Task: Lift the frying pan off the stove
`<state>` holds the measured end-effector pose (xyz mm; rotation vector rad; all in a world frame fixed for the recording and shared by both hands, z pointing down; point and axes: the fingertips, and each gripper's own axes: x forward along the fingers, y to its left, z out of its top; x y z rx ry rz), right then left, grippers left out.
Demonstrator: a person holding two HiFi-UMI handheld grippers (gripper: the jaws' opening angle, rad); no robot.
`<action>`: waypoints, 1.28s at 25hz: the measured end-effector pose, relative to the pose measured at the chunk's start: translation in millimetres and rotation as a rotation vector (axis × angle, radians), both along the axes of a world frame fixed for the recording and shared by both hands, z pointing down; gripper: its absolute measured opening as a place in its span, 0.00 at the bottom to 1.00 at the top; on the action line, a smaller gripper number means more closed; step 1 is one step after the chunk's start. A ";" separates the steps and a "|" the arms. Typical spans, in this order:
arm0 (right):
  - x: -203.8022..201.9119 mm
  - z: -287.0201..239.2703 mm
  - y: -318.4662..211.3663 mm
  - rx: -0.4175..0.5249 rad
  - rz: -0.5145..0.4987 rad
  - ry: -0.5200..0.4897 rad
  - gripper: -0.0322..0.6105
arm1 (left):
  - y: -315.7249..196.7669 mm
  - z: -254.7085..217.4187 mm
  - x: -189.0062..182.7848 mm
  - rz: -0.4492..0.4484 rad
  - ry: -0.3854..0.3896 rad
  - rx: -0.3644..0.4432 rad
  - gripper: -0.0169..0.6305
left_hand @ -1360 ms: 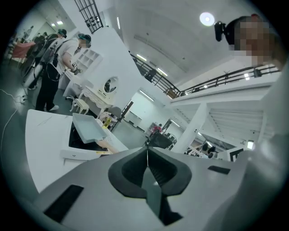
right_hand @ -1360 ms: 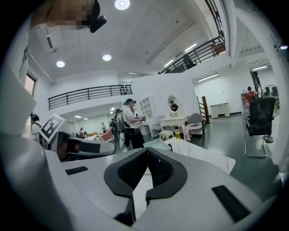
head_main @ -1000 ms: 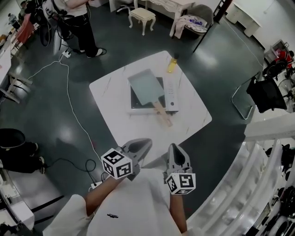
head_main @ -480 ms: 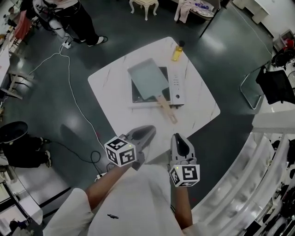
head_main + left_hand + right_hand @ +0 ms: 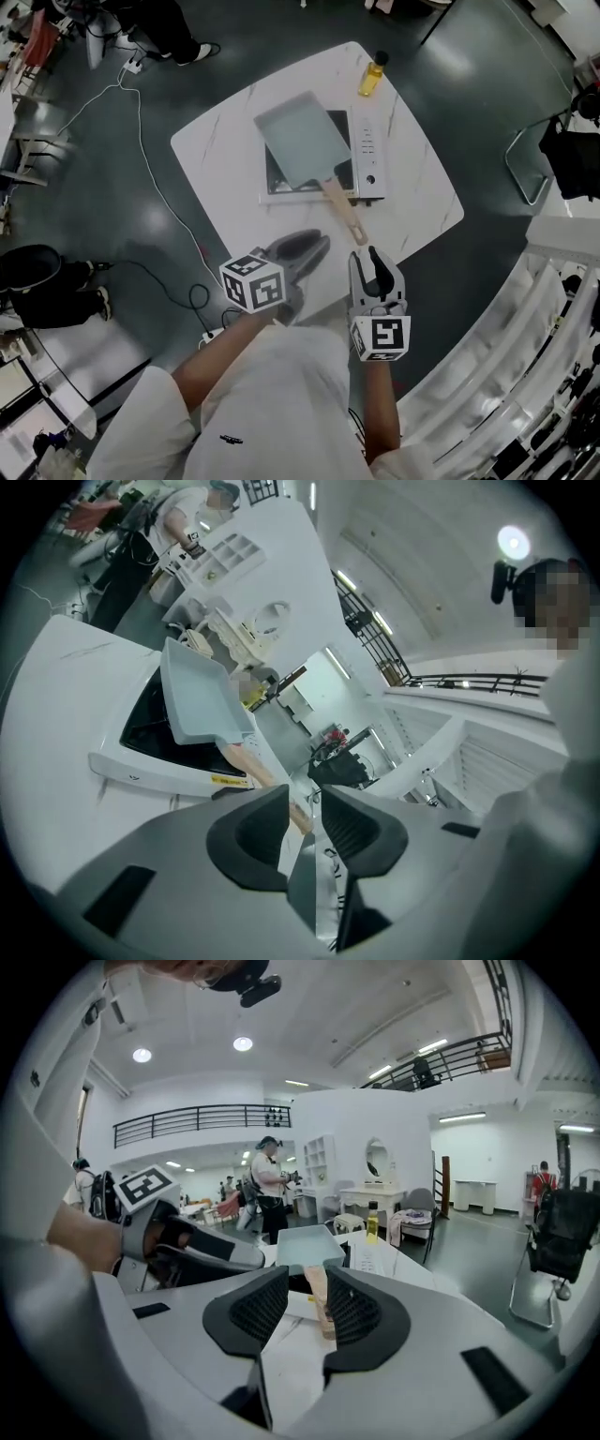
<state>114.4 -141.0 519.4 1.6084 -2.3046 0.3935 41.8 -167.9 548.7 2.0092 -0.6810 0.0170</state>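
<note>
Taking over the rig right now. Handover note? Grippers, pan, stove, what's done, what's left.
Left gripper: jaws opening, nothing between them, held by the near edge of the white table.
Right gripper: jaws opening, empty, lined up with the wooden handle and just short of it.
Frying pan: flat on the stove, handle pointing toward the person.
Done: approach only; pan not yet touched.
Left: close on the handle, probably with the right gripper, and lift the pan off.

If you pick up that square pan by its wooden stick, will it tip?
Probably, yes: the pan sits all at one end of the long handle, so it would likely droop. It looks stiff, not floppy.
</note>
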 end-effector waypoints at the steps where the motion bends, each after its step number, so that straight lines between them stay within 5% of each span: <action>1: 1.9 7.1 -3.2 -0.006 -0.005 0.027 0.24 | -3.0 4.9 1.4 -0.003 0.001 -0.011 0.18; 14: 8.1 73.5 -25.9 -0.100 -0.076 0.075 0.35 | -34.4 46.0 24.4 -0.015 0.032 -0.084 0.23; 20: 8.7 83.3 -27.8 -0.097 -0.091 0.091 0.31 | -37.5 56.5 28.6 -0.015 0.044 -0.113 0.28; 22: 8.7 84.2 -28.6 -0.092 -0.087 0.084 0.24 | -41.0 59.0 30.7 -0.017 0.069 -0.125 0.29; 32: 7.6 84.0 -30.2 -0.080 -0.103 0.059 0.23 | -57.7 77.5 55.7 -0.009 0.227 -0.243 0.35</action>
